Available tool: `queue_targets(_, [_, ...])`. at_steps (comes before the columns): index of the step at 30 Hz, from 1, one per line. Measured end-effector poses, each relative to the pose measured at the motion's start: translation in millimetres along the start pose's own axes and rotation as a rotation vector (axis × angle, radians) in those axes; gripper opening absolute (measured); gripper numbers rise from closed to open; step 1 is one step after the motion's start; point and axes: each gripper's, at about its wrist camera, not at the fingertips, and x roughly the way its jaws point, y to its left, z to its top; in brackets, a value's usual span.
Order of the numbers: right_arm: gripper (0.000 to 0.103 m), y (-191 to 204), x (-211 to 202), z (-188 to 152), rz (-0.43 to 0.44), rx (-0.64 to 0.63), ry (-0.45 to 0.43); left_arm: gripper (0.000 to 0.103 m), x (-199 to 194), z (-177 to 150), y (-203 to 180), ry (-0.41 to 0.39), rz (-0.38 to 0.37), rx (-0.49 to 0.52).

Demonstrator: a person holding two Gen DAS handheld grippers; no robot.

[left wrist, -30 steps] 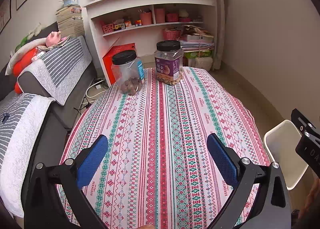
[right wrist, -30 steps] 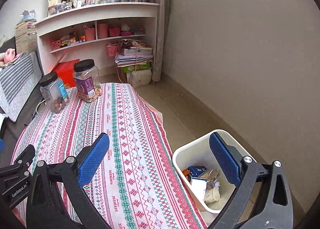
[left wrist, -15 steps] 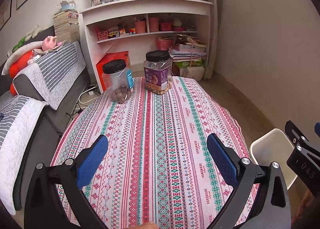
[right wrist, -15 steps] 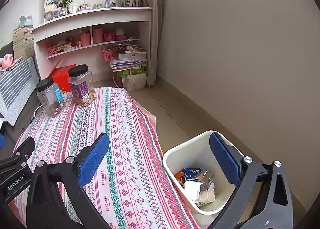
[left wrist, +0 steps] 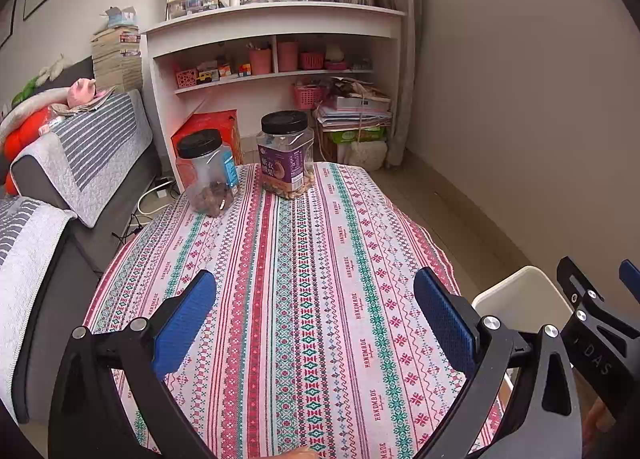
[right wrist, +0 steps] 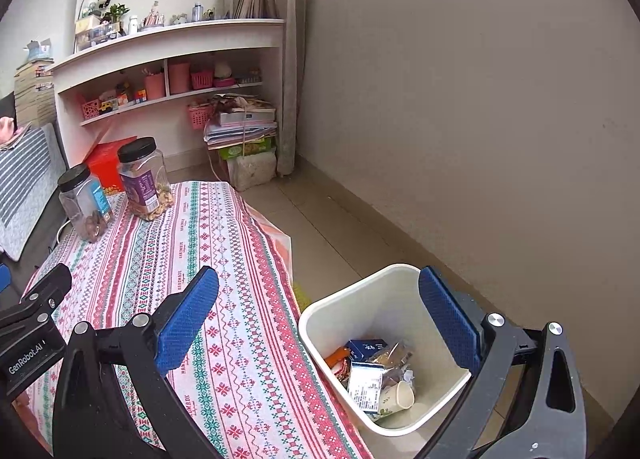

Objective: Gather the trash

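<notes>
**Both tongs empty, trash in the bin**

We see the trash [right wrist: 376, 371] heaped in the bin [right wrist: 400, 279], lower right of the right view, beside the table [right wrist: 224, 299], likely set there for easy drops. Two jars [left wrist: 286, 155] stand at the cloth's far end. Our left tongs [left wrist: 314, 319] and right tongs [right wrist: 318, 315] gape wide, holding and touching nothing.

I've drawn my left gripper [left wrist: 314, 301] back and up from the table [left wrist: 320, 299], so the two jars [left wrist: 248, 163] now sit farther ahead of it than a second ago. My right gripper [right wrist: 318, 307] has lifted too, and more of the bin [right wrist: 360, 299] shows between its fingers.
</notes>
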Motion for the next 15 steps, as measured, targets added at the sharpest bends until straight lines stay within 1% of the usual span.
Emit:
queue_targets(4, [0.096,-7.3,-0.6,0.9,-0.003,0.017,-0.008,0.096,1.1,1.1,-5.8,-0.003,-0.009,0.005])
queue_targets(10, [0.096,-10.8,0.7,0.8,0.014,0.03,-0.005,0.096,-1.1,2.3,-10.4,-0.018,-0.022,0.0])
queue_targets(15, [0.096,-10.9,-2.6,2.8,0.024,0.039,-0.024,0.096,-5.9,6.4,-7.8,-0.042,-0.014,-0.011])
